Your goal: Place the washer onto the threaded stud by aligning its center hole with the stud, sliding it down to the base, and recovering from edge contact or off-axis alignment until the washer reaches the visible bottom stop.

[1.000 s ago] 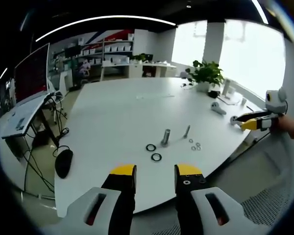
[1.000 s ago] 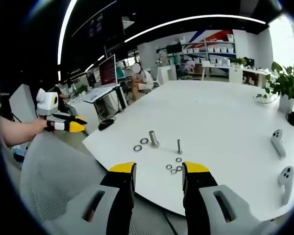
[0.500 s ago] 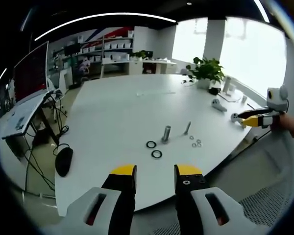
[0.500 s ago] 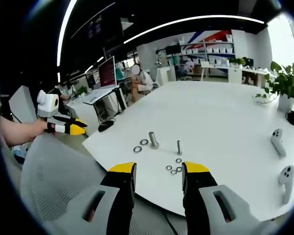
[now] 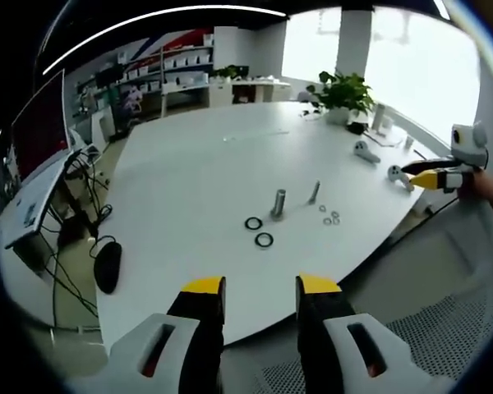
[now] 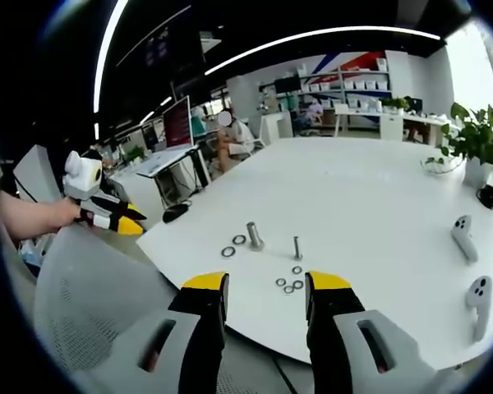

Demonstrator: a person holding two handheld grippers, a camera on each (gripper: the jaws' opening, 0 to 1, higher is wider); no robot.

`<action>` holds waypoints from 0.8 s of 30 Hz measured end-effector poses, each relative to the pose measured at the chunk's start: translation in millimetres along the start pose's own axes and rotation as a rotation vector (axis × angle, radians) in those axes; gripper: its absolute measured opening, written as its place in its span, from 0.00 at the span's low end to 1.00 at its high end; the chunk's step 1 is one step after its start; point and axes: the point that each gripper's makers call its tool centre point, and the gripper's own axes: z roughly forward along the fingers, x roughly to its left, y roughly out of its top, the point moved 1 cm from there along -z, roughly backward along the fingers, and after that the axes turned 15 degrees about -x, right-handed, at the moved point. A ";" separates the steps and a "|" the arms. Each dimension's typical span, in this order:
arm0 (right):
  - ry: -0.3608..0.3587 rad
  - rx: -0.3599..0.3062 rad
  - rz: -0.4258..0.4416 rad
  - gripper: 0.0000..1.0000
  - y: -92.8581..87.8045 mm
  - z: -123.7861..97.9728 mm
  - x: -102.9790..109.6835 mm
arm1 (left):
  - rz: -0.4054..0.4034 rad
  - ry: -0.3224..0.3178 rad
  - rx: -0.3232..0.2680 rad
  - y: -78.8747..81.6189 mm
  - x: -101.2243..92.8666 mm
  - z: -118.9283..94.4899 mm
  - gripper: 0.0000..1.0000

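Bare table [image 5: 189, 180] all around stud [image 5: 278, 203] and washers [image 5: 264, 240].

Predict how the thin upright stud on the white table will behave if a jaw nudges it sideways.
The stud looks tall and narrow on a small base, so it would probably tip easily. Once down, its round shaft could roll on the smooth table. It looks metal, so likely stiff.

table [image 5: 189, 180]: smooth white top, faint sheen | threaded stud [image 5: 313, 194]: grey metal | cylinder [image 5: 278, 203]: dull grey metal | 2 large rings [image 5: 259, 231]: dark, matt | small washers [image 5: 330, 218]: bright metal | chair back [image 6: 90, 304]: grey woven mesh | left gripper [image 5: 260, 289]: yellow-tipped, black and grey plastic, matt
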 end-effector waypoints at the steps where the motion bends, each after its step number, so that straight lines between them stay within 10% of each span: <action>1: -0.001 0.001 0.001 0.39 -0.3 -0.1 -0.2 | 0.005 -0.003 0.011 0.5 0.4 1.3 0.32; 24: -0.010 -0.003 0.004 0.39 -0.1 -0.7 -1.8 | -0.056 -0.060 0.179 -8.8 -8.7 91.9 0.31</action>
